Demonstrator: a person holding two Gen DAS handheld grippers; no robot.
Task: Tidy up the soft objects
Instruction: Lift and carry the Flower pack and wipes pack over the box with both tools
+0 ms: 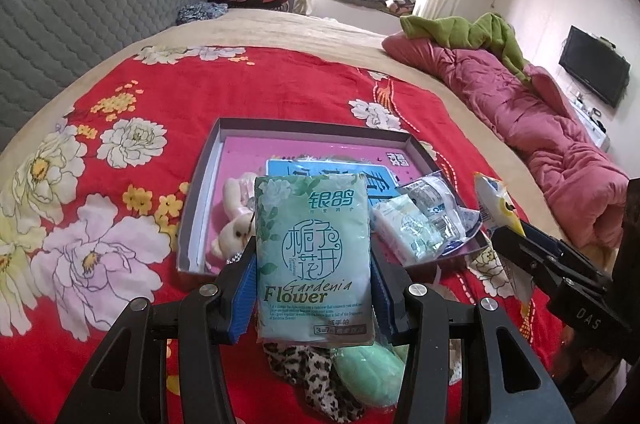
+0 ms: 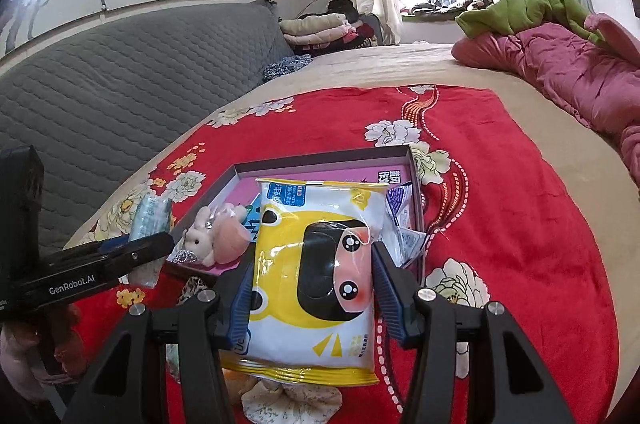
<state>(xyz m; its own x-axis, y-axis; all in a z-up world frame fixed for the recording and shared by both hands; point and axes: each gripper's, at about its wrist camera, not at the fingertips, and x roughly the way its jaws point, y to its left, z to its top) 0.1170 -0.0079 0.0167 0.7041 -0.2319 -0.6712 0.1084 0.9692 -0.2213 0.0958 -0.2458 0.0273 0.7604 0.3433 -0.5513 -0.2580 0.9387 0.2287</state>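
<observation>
My left gripper (image 1: 313,264) is shut on a green tissue pack (image 1: 314,256) and holds it above the near edge of the shallow grey box (image 1: 200,184). My right gripper (image 2: 314,280) is shut on a yellow and white wet-wipe pack (image 2: 316,276) held over the same box (image 2: 320,158). The box holds a small plush bunny (image 1: 232,220), a blue packet (image 1: 332,172), a small tissue pack (image 1: 404,228) and clear plastic packets (image 1: 436,200). The right gripper with its pack also shows at the right of the left wrist view (image 1: 508,236).
The box lies on a red floral blanket (image 1: 180,92) on a bed. A leopard-print cloth (image 1: 304,376) and a green soft item (image 1: 368,372) lie under my left gripper. A pink quilt (image 1: 540,128) lies at the right, a grey headboard (image 1: 80,4) at the left.
</observation>
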